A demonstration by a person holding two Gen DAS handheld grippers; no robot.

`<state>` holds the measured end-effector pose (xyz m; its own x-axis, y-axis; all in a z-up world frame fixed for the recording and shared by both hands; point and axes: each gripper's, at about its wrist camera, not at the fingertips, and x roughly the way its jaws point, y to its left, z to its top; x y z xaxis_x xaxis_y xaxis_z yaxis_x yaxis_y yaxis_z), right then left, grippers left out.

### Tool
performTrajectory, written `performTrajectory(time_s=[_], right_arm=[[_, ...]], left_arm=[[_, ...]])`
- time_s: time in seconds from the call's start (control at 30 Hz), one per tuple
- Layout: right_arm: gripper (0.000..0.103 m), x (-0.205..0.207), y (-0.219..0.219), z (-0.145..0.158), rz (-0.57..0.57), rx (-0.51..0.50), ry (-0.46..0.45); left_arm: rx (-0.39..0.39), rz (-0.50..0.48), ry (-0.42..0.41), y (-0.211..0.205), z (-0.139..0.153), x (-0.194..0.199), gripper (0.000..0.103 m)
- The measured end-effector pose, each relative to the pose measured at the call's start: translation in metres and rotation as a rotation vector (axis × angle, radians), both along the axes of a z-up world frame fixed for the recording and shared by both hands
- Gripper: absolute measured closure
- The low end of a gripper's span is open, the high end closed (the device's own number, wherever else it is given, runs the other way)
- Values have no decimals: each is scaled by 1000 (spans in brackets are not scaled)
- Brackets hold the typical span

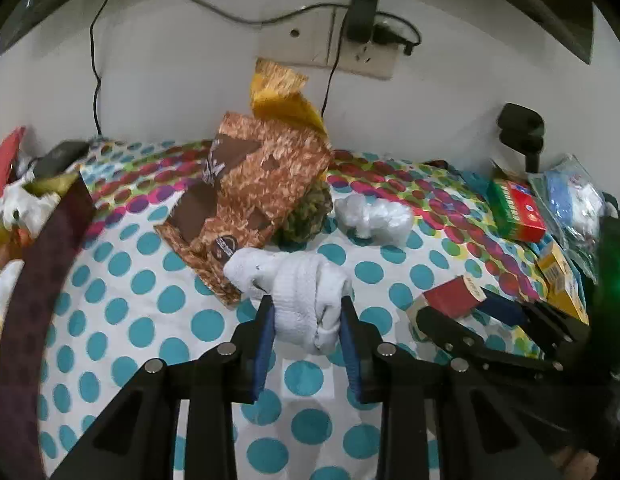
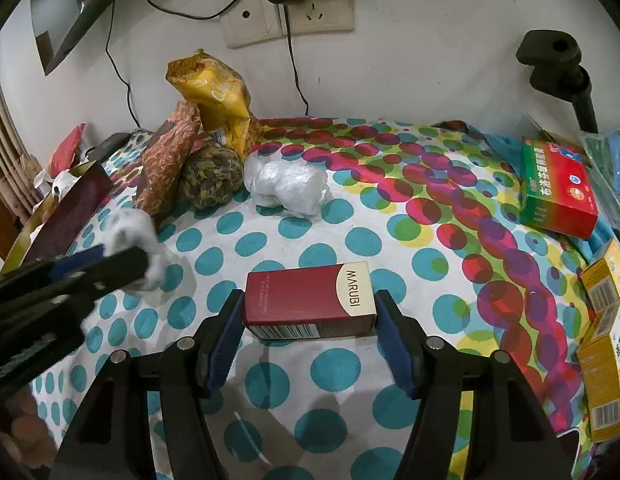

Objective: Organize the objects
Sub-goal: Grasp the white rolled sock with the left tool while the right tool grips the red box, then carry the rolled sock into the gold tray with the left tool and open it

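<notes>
Two tools, both loaded. Left tool: blue pads pressed into a white sock bundle, clenched on its near half; the far half bulges free beyond the fingertips. Right tool: fingers against the two short ends of a maroon MARUBI box, grasping it lengthwise, long face up, barcode side facing near.

Location: both items sit near-centre on the dotted sheet covering the surface, sock to the left of the box. Cannot tell whether either is lifted or resting on the sheet.

Surroundings: brown snack bag leans at far left-centre, touching the sock's far end in the left wrist view; yellow bag upright behind it; dark mesh ball and clear plastic wad beside them. Green-red box far right; yellow cartons at right edge.

Risks (judgement):
- Sock is soft and rolled; a grip on one half only could let it unroll or slide out if swung quickly.
- Moving the sock toward the far side may nudge the leaning brown bag and topple it, and perhaps the yellow one.
- Box is held only at its ends; a slight loosening could let it pivot or drop.
- Tools are close together; crossing paths would cause a collision.

Appearance: sock is ribbed, off-white, compressed. Box is crisp-edged, undented, with a cream band.
</notes>
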<state>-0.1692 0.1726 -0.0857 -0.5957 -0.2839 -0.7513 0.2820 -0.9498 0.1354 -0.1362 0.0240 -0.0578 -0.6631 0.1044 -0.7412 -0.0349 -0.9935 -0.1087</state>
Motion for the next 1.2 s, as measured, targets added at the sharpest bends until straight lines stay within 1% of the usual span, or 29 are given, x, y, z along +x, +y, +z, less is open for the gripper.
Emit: performTrajectory(time_s=[0.07, 0.2, 0.33, 0.5, 0.73, 0.93, 1.07, 1.2], right_arm=[[41, 0, 0, 0, 0, 1, 0], [41, -2, 0, -1, 0, 10, -6], [41, -2, 0, -1, 0, 12, -6], [42, -2, -2, -1, -4, 32, 1], [42, -1, -3, 0, -6, 43, 4], [42, -2, -6, -1, -1, 61, 1], [42, -2, -7, -2, -2, 76, 5], [42, -1, -8, -2, -2, 83, 7]], left_arm=[[-2, -10, 1, -2, 5, 4, 72], [-52, -24, 12, -8, 15, 17, 72], [-85, -27, 1, -21, 22, 27, 72], [-134, -8, 3, -45, 31, 36, 72], [-163, 41, -5, -85, 38, 45, 72], [-151, 96, -5, -129, 53, 52, 72], [-135, 157, 3, -169, 64, 59, 72], [-113, 208, -3, -207, 68, 61, 72]])
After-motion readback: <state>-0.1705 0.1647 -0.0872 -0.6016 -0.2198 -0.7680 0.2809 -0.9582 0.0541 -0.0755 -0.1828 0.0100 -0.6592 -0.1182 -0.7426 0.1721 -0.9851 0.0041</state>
